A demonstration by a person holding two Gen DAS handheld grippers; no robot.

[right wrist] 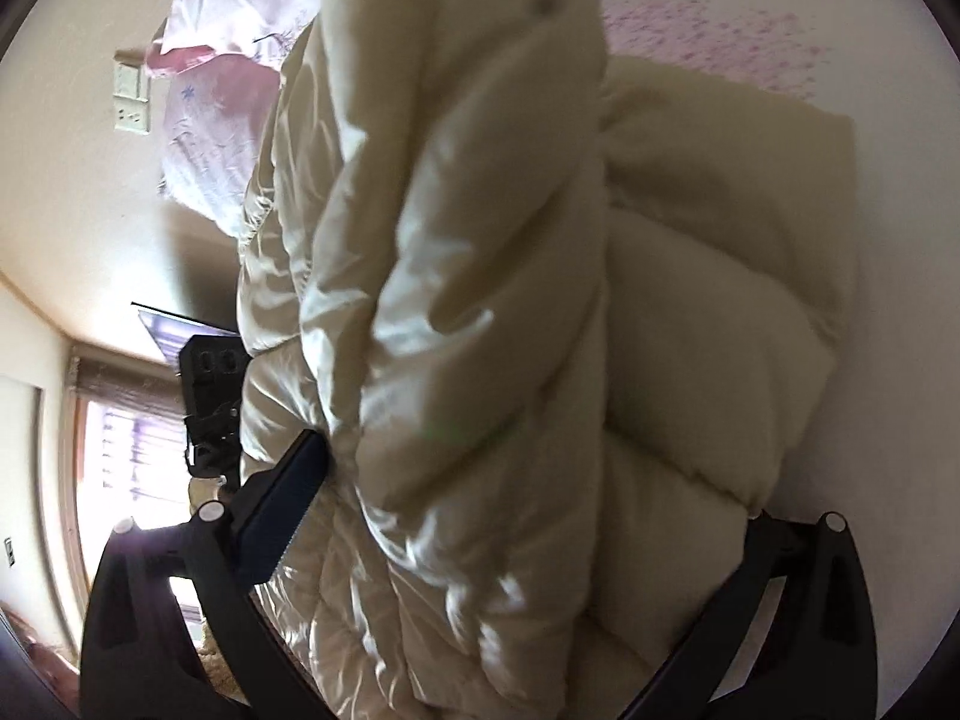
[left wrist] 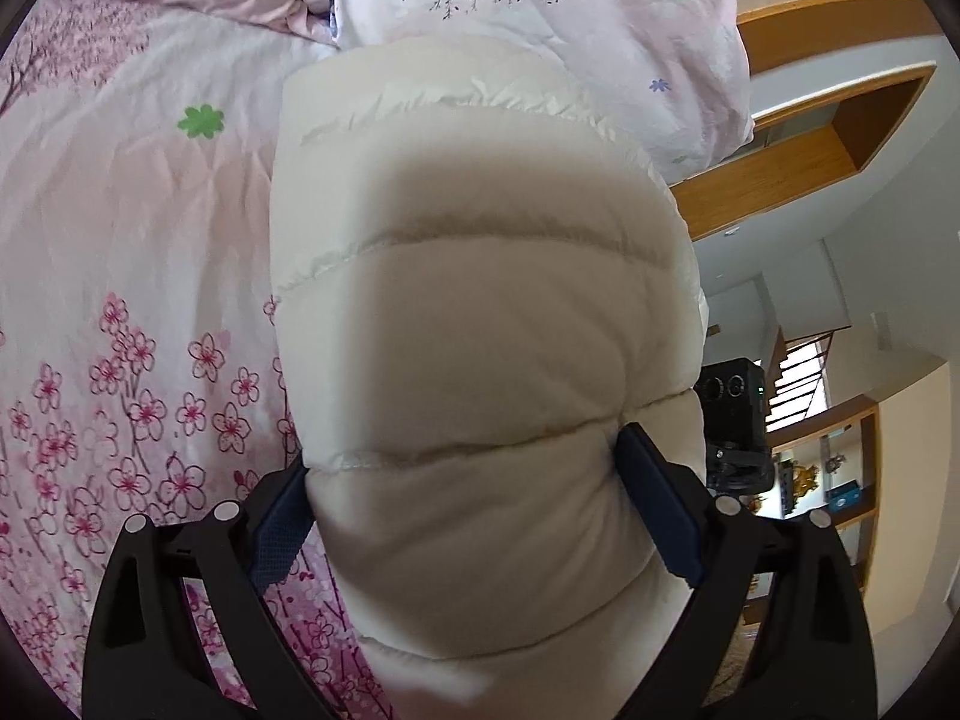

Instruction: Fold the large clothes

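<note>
A puffy cream-white quilted down jacket lies bunched on the bed, over a pink bedsheet printed with cherry blossoms. In the left wrist view, a padded section of it bulges up between the blue pads of the left tool, which is clenched on that fold from both sides. In the right wrist view, the jacket fills the middle as a thick, glossy roll running from twelve o'clock down to six, with more flat quilted panels resting on the bed toward three o'clock. The right tool stands spread as wide as it goes, the roll between its fingers; only the blue pad at nine o'clock shows, at the cloth's edge, so a grip cannot be told. A crumpled pale pink floral duvet sits at twelve o'clock in the left view, and wooden shelving at two o'clock.
</note>
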